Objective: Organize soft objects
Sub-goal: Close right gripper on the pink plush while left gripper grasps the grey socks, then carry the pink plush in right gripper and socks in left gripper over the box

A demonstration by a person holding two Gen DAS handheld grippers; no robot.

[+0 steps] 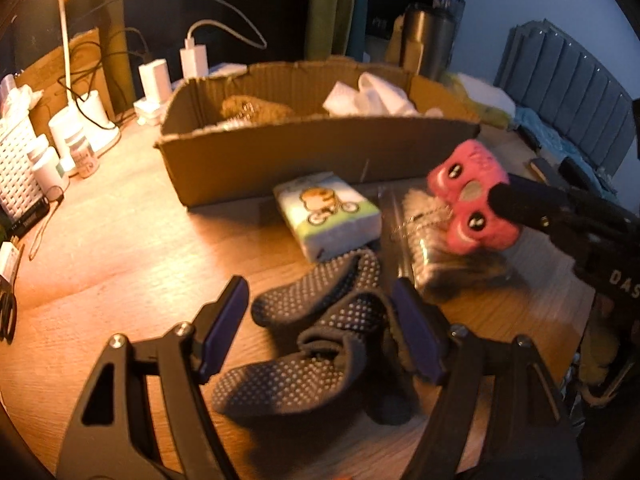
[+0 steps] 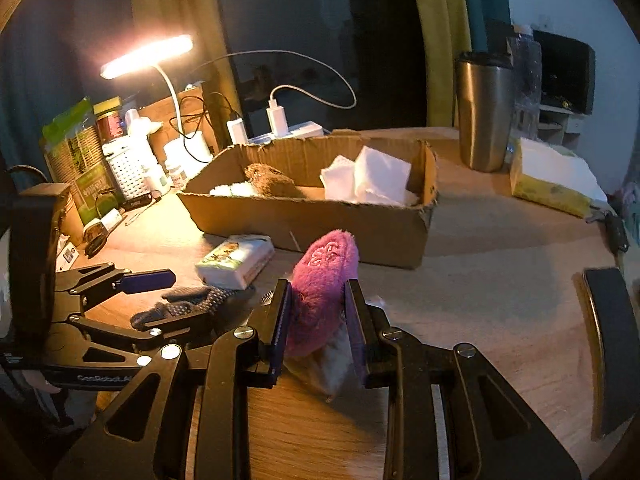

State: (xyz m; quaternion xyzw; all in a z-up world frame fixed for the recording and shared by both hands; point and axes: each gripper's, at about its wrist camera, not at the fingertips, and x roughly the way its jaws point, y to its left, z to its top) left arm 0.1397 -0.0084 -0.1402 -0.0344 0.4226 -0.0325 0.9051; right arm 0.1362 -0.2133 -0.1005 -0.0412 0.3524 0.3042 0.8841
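- Soft objects, sorted against the cardboard box (image 2: 320, 220) as landmark; the box sits on the wooden table (image 2: 500, 280), and I list items from largest to smallest.
- Inside the box: white folded cloths (image 2: 372, 182) toward its right end, a brown fuzzy item (image 2: 272, 184) toward its left end.
- Grey dotted socks (image 1: 320, 340): on the table in front of the box, well short of its front wall. My left gripper (image 1: 320, 328) hangs over them with jaws spread wide; the right finger touches the sock fabric, nothing is clamped.
- Pink plush toy (image 2: 320, 296): in front of the box, off the table, pinched between the jaws of my right gripper (image 2: 318, 320). Its face side shows in the left wrist view (image 1: 472, 204).
- Tissue pack (image 1: 328, 212) with a cartoon print: flat on the table just beside the box's front wall, between box and socks.
- Clear-wrapped fuzzy item (image 1: 440, 256): on the table below the plush; identity unclear, blurred.
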